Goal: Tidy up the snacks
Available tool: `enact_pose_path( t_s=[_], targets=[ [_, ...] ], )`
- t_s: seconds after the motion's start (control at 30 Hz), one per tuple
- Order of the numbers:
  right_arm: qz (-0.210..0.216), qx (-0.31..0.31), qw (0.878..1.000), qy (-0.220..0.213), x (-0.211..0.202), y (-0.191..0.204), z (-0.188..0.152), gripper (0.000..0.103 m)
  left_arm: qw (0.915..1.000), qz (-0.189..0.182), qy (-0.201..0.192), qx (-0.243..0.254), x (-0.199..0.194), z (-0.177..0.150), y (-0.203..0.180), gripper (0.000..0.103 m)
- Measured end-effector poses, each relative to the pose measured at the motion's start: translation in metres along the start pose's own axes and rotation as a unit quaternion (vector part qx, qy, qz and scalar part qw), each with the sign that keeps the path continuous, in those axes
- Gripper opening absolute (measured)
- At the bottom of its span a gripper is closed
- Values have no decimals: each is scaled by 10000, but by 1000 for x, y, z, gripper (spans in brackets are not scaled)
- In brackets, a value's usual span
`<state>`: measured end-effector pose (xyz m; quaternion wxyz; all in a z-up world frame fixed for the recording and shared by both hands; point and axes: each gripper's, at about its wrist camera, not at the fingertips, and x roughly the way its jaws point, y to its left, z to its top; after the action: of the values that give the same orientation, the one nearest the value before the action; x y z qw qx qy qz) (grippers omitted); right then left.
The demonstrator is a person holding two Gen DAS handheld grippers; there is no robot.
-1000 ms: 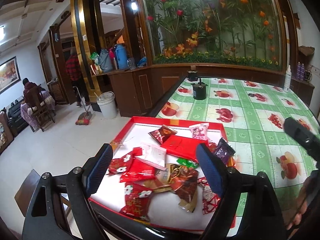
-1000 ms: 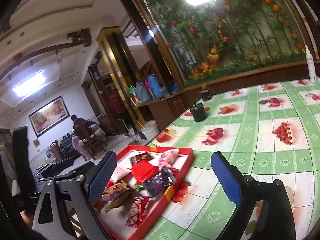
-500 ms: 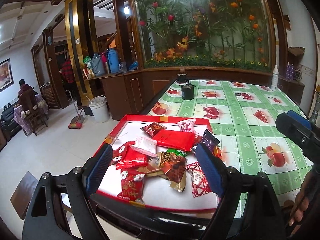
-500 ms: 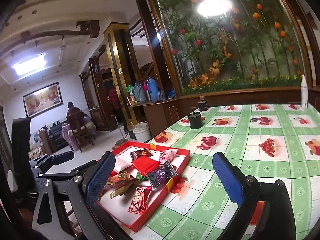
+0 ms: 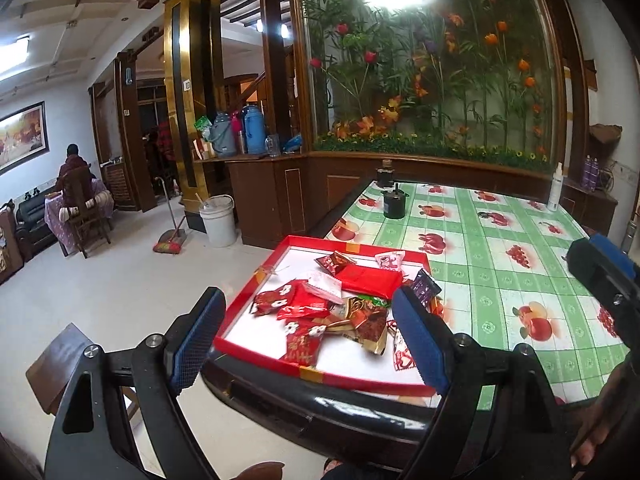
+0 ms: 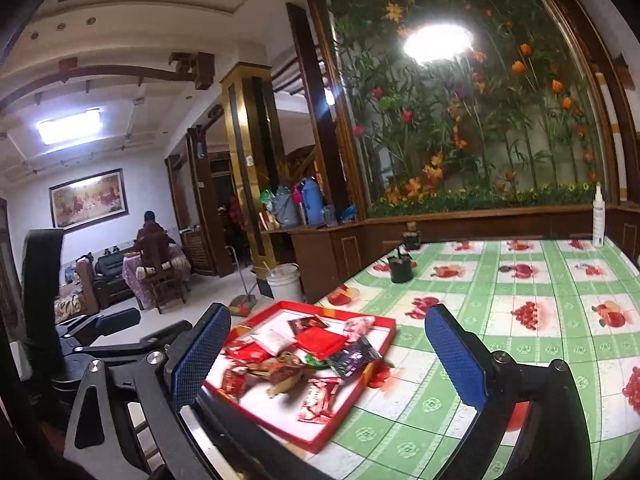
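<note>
Red tray (image 5: 248, 300) sits at the near corner of the table (image 5: 500, 264), which has a green fruit cloth. Snack packets (image 5: 340, 304) lie heaped inside it, and a purple packet (image 6: 352, 356) leans on its right rim. Left gripper (image 5: 308, 340) and right gripper (image 6: 332, 356) both hang above the tray, spread wide and holding nothing.

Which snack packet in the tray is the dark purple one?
The purple packet at the tray's right edge, beside the flat red packet; the others are red, white, pink or gold-brown.
</note>
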<state>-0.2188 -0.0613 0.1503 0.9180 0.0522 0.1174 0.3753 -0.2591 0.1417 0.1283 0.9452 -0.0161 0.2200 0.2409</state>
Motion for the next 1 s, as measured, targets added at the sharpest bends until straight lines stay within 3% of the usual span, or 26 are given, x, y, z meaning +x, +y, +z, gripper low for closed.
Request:
enact_pose_path(
  t_s=[0.17, 0.27, 0.43, 0.67, 1.0],
  targets=[
    [125, -226, 9991, -332, -28, 28, 11, 99, 9995, -104, 17, -304, -16, 2, 20, 86],
    [154, -398, 9976, -552, -43, 44, 15, 100, 9997, 13, -27, -248, -19, 2, 23, 94],
    [216, -637, 9945, -798, -58, 60, 12, 101, 9996, 125, -88, -225, -21, -4, 25, 96],
    [261, -517, 9950, -809, -56, 54, 9, 102, 9994, 279, -6, -198, -18, -10, 28, 96],
    [370, -399, 9963, -671, -53, 55, 4, 102, 9995, 94, 65, -299, -20, -16, 44, 96]
  ],
)
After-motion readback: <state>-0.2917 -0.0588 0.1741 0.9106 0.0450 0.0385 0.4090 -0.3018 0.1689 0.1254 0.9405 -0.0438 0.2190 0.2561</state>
